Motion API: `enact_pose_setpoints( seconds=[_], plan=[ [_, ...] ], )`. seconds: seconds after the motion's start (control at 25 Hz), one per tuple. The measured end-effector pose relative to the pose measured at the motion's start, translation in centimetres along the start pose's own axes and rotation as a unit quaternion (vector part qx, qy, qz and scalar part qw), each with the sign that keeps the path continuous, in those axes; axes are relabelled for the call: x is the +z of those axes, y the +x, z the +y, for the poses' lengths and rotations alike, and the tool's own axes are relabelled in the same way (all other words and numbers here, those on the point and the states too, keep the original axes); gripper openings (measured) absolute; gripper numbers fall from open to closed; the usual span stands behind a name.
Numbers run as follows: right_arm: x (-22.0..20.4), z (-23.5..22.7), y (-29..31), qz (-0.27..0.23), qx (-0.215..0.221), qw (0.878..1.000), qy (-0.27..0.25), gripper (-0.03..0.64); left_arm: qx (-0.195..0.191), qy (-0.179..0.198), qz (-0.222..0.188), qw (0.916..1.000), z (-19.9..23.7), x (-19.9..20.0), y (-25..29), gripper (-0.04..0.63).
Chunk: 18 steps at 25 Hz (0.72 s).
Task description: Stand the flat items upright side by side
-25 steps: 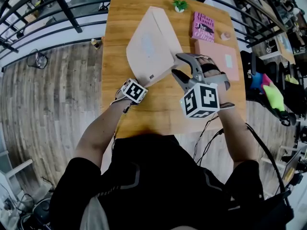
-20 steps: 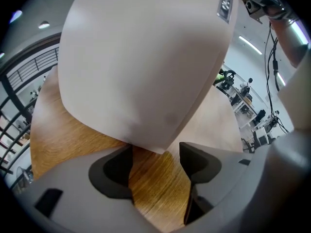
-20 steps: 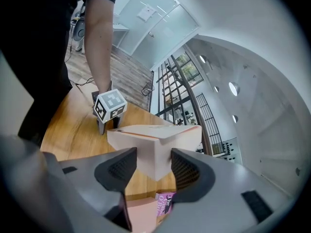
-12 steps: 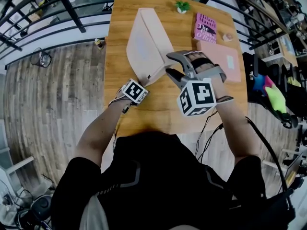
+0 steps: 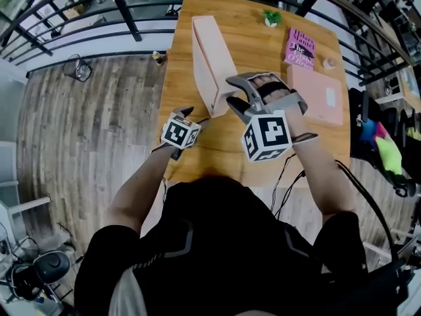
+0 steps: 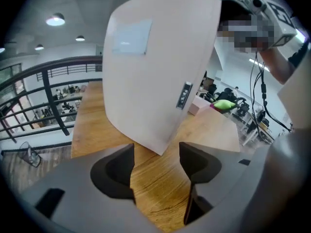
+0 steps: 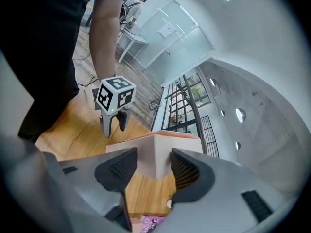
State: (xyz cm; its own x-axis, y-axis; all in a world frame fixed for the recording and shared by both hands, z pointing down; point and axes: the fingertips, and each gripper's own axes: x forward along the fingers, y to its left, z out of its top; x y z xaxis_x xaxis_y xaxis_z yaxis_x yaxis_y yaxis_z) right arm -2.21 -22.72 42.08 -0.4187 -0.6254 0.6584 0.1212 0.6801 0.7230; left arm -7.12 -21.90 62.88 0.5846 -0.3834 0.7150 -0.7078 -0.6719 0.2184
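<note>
A large pale pink flat box (image 5: 210,58) stands on its long edge on the wooden table (image 5: 263,51). My right gripper (image 5: 238,101) is shut on its near upper corner. In the right gripper view the box (image 7: 156,152) fills the gap between the ribbed pads (image 7: 185,171). My left gripper (image 5: 192,115) is open at the box's near lower end. In the left gripper view the box (image 6: 155,67) rises just beyond the jaws, which are wide apart over bare wood. A pink book (image 5: 301,47) and a second pink flat box (image 5: 319,94) lie flat at the right.
A small potted plant (image 5: 270,17) stands at the table's far edge, and a small round object (image 5: 329,62) lies beside the book. Black railings (image 5: 125,12) run along the left and far sides. Cables hang off the table's near right.
The large box has gone from leaning over the table to standing nearly upright on its edge. My left gripper has risen beside the box's near end, and my right gripper stays on the corner.
</note>
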Motion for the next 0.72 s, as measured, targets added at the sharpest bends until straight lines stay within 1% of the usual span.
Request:
enact_pose_setpoints(
  seconds=[0.12, 0.2, 0.28, 0.52, 0.64, 0.72],
  plan=[
    [0.7, -0.2, 0.5, -0.009, -0.004, 1.0, -0.006, 0.233, 0.022, -0.018, -0.048, 0.9984, 0.7, 1.4, -2.8, 0.305],
    [0.8, -0.2, 0.6, -0.016, -0.006, 1.0, -0.001, 0.235, 0.039, -0.029, -0.072, 0.9962, 1.1, 2.0, -4.5, 0.305],
    [0.8, -0.3, 0.6, -0.021, -0.009, 1.0, 0.009, 0.236, 0.05, -0.032, -0.094, 0.9938, 1.2, 2.7, -6.3, 0.305],
    [0.1, -0.1, 0.3, -0.048, -0.016, 0.996, 0.071, 0.261, 0.073, -0.039, -0.152, 0.9849, 0.0, 4.4, -10.9, 0.295],
    [-0.3, 0.0, 0.1, -0.055, -0.021, 0.994, 0.089, 0.266, 0.083, -0.046, -0.172, 0.9805, -0.6, 4.7, -12.7, 0.293],
    [-0.2, -0.1, 0.1, -0.066, -0.021, 0.991, 0.11, 0.276, 0.086, -0.047, -0.181, 0.9786, -1.0, 4.7, -13.6, 0.291]
  ],
)
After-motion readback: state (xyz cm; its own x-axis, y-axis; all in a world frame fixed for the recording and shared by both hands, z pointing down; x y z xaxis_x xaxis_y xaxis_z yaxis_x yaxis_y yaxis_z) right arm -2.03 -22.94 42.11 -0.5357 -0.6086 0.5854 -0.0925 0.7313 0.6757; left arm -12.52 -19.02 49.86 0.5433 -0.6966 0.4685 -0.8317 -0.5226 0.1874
